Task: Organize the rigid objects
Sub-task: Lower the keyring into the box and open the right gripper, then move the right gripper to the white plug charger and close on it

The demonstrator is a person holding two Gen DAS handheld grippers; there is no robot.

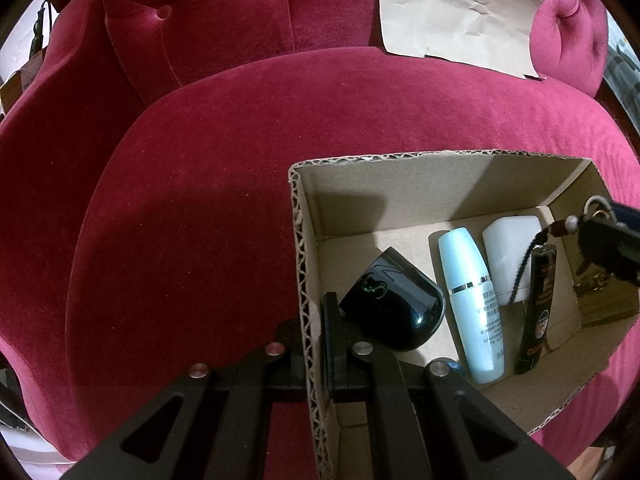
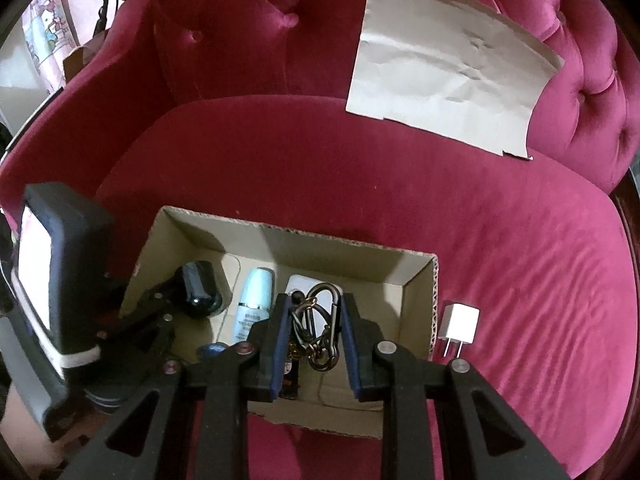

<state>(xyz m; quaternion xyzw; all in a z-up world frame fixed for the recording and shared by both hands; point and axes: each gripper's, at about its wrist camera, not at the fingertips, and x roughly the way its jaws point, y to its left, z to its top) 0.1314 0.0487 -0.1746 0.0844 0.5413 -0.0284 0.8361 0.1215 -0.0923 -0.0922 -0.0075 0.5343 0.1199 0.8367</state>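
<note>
In the left wrist view, the left gripper (image 1: 316,340) sat at the lower centre, its fingers pinched onto the left wall of the cardboard box (image 1: 298,240), one finger outside and one inside. Right of that wall, on the box floor, lay a black rounded case (image 1: 394,304), then a pale blue bottle (image 1: 472,300), a white block (image 1: 510,252) behind it, and a dark tube (image 1: 538,308). At the right edge a keyring with a cord (image 1: 576,228) hung over the box.

In the right wrist view, the box occupied the lower centre on the red sofa seat (image 2: 360,184). The right gripper (image 2: 314,344) held a metal carabiner keyring (image 2: 320,324) between its blue pads, above the box's right half. Just right of the box, on the seat, stood a white charger plug (image 2: 458,324). A sheet of paper (image 2: 448,80) leaned at upper right.
</note>
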